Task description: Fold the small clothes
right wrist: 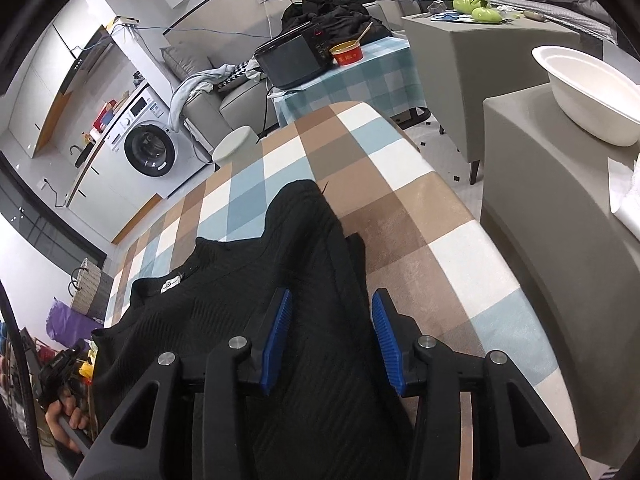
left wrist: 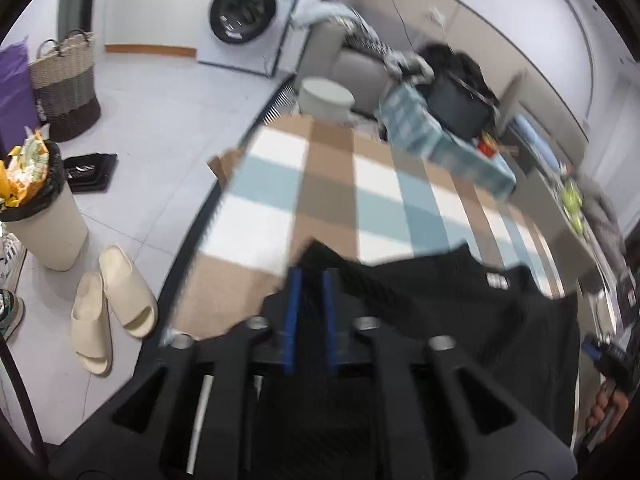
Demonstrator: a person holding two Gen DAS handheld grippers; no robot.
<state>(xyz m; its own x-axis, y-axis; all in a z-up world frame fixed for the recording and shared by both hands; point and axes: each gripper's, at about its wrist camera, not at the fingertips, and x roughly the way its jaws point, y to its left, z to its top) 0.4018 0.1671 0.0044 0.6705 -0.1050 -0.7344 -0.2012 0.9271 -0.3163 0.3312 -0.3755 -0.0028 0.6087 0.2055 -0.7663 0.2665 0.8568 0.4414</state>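
Black ribbed knit top [right wrist: 256, 280]: lies on the checked tablecloth [right wrist: 420, 216] of brown, white and pale blue squares, collar with white neck label [right wrist: 170, 285] facing away from the right wrist camera, one sleeve or side fold running forward between the right gripper's pads.

Right gripper [right wrist: 331, 308], black frame, blue ribbed pads: jaws stand apart, one pad on each side of the knit fold; the pads are not pressing it.

Left gripper [left wrist: 312, 276], same build: blue pads stand close together with black knit fabric between them at the garment's edge; the view is blurred, so whether they pinch the fabric cannot be told.

Hand [right wrist: 66, 424]: seen at the lower left of the right wrist view, holding the other gripper's handle.

Surroundings: white front-loading washing machine [left wrist: 244, 12]; woven laundry basket [left wrist: 66, 84]; cream bin [left wrist: 44, 220] with black liner, full; pair of cream slides [left wrist: 112, 308] on the pale tiled floor; white oval basin [right wrist: 588, 96] on a grey upholstered block.
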